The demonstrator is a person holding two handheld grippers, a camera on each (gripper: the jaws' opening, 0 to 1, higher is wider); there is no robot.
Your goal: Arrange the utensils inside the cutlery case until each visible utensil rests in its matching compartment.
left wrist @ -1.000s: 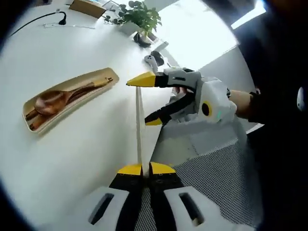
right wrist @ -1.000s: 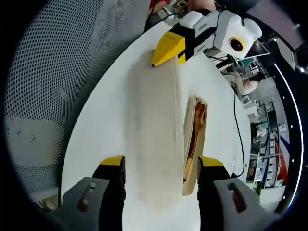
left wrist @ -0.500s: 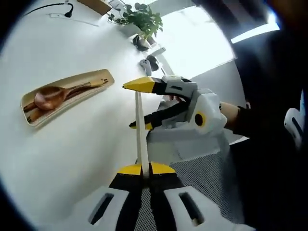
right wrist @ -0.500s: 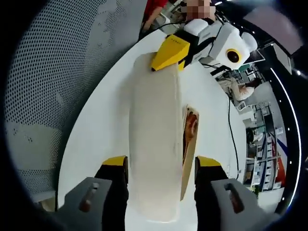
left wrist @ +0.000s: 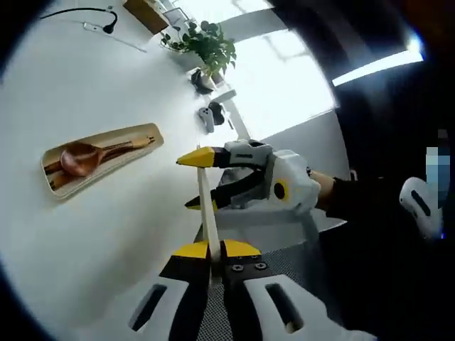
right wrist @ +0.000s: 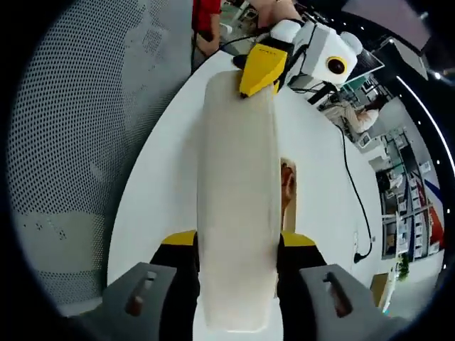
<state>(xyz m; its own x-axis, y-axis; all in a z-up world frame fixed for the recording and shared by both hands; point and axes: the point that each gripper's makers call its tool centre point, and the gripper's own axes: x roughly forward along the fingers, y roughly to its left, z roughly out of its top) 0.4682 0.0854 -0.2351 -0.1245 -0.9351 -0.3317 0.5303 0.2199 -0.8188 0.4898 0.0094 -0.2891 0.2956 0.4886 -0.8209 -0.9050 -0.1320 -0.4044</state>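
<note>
A long cream lid [right wrist: 238, 199] of the cutlery case is held in the air between both grippers. My right gripper [right wrist: 237, 241] is shut across its width, one jaw on each long edge. My left gripper [left wrist: 211, 249] is shut on the lid's [left wrist: 205, 206] end, where the lid shows edge-on as a thin strip. In the left gripper view the right gripper [left wrist: 199, 180] holds the lid's far part. The left gripper [right wrist: 257, 67] grips the far end in the right gripper view. The open case base [left wrist: 99, 172] lies on the white table with a wooden spoon [left wrist: 82, 158] and chopsticks [left wrist: 135, 142] in it.
A potted plant [left wrist: 206, 35], a black cable [left wrist: 78, 13] and two small controllers [left wrist: 210, 117] sit at the table's far side. A grey mesh chair [right wrist: 71, 142] stands beside the table's edge. The case base [right wrist: 286, 188] peeks out to the right of the lid.
The right gripper's jaws have drawn in from wide apart until they touch the lid's long edges. The left gripper has stayed shut on the lid's end. Both views have shifted a little.
</note>
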